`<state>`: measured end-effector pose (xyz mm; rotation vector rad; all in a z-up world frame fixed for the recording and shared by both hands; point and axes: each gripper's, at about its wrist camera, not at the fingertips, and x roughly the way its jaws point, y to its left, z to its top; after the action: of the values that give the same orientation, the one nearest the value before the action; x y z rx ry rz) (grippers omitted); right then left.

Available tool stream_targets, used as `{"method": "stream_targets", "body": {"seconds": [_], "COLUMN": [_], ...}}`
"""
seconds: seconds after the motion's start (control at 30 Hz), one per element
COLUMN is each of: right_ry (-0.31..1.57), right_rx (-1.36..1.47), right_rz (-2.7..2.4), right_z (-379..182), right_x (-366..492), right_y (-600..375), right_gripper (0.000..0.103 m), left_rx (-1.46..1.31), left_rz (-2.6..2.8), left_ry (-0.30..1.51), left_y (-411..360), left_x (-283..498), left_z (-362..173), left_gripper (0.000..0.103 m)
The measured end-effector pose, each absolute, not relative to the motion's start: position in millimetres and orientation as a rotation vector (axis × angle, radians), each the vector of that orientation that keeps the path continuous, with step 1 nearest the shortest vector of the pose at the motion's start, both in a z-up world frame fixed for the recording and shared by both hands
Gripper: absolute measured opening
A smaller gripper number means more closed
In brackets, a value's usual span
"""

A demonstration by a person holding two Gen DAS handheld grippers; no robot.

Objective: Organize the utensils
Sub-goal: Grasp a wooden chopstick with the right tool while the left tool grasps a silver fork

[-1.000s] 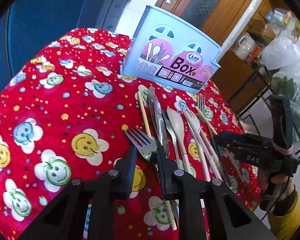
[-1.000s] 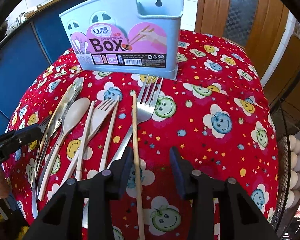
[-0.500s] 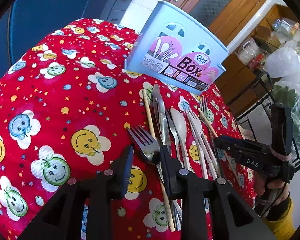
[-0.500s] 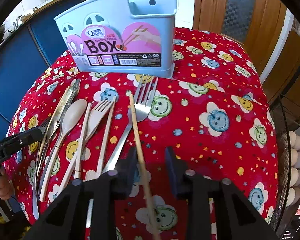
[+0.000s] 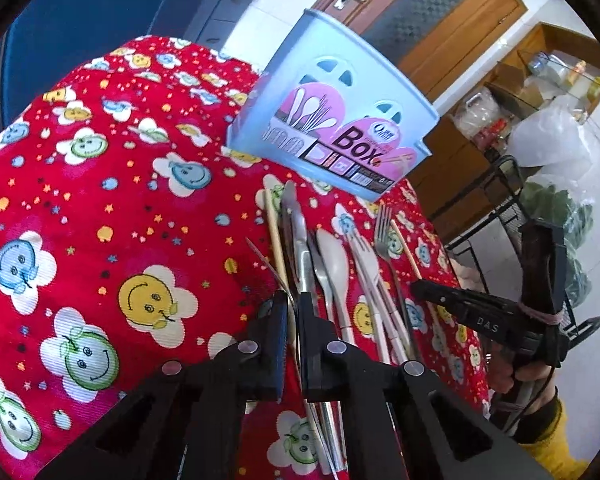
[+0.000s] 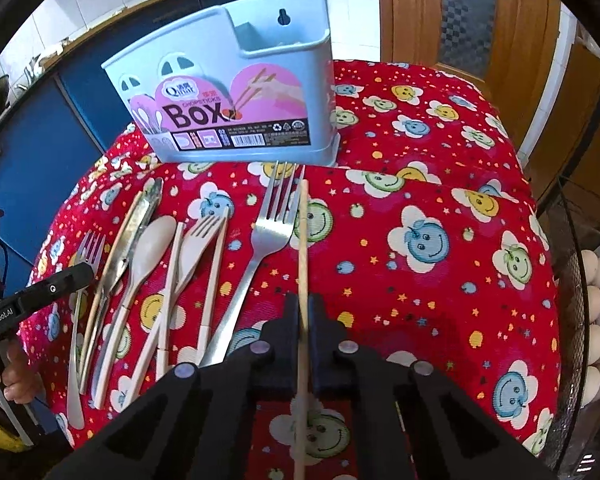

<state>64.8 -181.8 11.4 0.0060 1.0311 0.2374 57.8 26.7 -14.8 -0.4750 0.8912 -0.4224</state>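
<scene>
The right gripper point(image 6: 303, 312) pinches 1 wooden chopstick point(image 6: 303, 240); the left gripper point(image 5: 293, 312) clamps a metal fork point(image 5: 268, 264) beside the cutlery row point(image 6: 172, 264), a blue utensil box point(image 6: 228, 108) behind on the red tablecloth point(image 6: 440, 208).

One box point(image 6: 236, 92), three forks point(image 6: 274, 224), one spoon point(image 6: 150, 248), two tools point(image 6: 304, 312).

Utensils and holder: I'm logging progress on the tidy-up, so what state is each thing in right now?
Left gripper, jaws have just been closing, now shut on the small fork.
Right gripper, jaws have just been closing, now shut on the wooden chopstick.
Holder, upright, nothing sticking out.
Large fork, lying loose on the cloth.
Beige spoon, lying loose on the cloth.
</scene>
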Motion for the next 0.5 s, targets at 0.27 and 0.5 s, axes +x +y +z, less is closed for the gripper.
{"method": "stream_targets", "body": {"seconds": [0.27, 0.5], "right_ry": [0.921, 0.771], "right_rx": [0.066, 0.159], "right_rz": [0.261, 0.27], "right_z": [35, 67], "right_x": [45, 33], "right_y": [-182, -188], "right_gripper": [0.006, 0.006], "left_rx": [-0.442, -0.399], "left_rz": [-0.431, -0.438], "left_ry": [0.818, 0.699], "left_y": [28, 29], "left_x": [47, 40], "left_z": [7, 45], "left_gripper": [0.003, 0.002]}}
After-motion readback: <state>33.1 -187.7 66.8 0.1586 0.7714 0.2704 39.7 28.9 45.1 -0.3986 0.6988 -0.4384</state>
